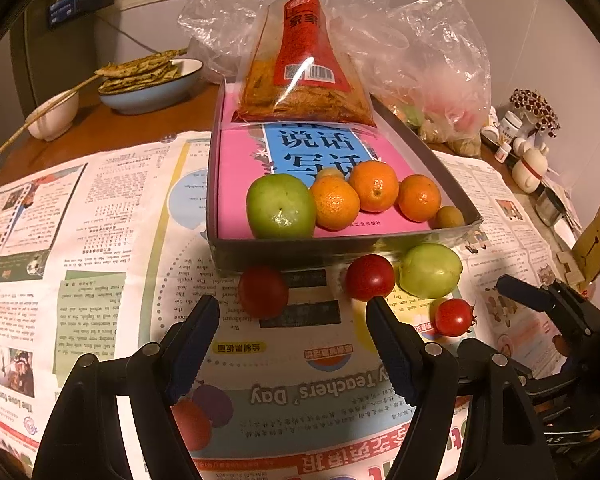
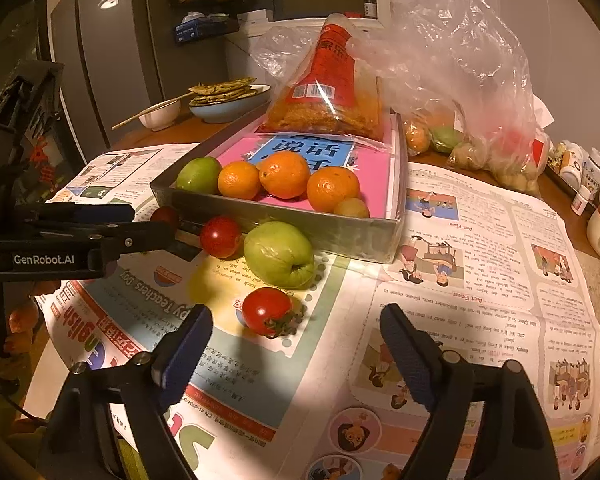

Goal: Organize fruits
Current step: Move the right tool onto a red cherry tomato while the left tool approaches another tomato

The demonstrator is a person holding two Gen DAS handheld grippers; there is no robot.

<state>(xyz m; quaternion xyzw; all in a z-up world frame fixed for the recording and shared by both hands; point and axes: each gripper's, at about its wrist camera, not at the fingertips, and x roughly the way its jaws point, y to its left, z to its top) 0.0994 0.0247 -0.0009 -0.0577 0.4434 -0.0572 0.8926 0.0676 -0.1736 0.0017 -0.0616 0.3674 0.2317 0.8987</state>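
Observation:
A grey tray (image 1: 340, 242) (image 2: 340, 232) lined with a pink book holds a green fruit (image 1: 281, 206) (image 2: 199, 175), three oranges (image 1: 374, 186) (image 2: 285, 174) and small yellowish fruits (image 1: 449, 217). On the newspaper before it lie three red tomatoes (image 1: 263, 291) (image 1: 370, 277) (image 1: 454, 317) and a green fruit (image 1: 431, 271) (image 2: 279, 254). My left gripper (image 1: 294, 308) is open, just short of the tomatoes. My right gripper (image 2: 296, 318) is open, with one tomato (image 2: 267, 312) near its left finger. The left gripper also shows in the right wrist view (image 2: 100, 224).
A snack bag (image 1: 304, 68) leans in the tray's far end. Clear plastic bags of fruit (image 2: 480, 120) lie behind to the right. A blue bowl of flatbread (image 1: 148, 80) and a white bowl with chopsticks (image 1: 54, 114) stand back left. Small jars and a figurine (image 1: 530, 164) stand far right.

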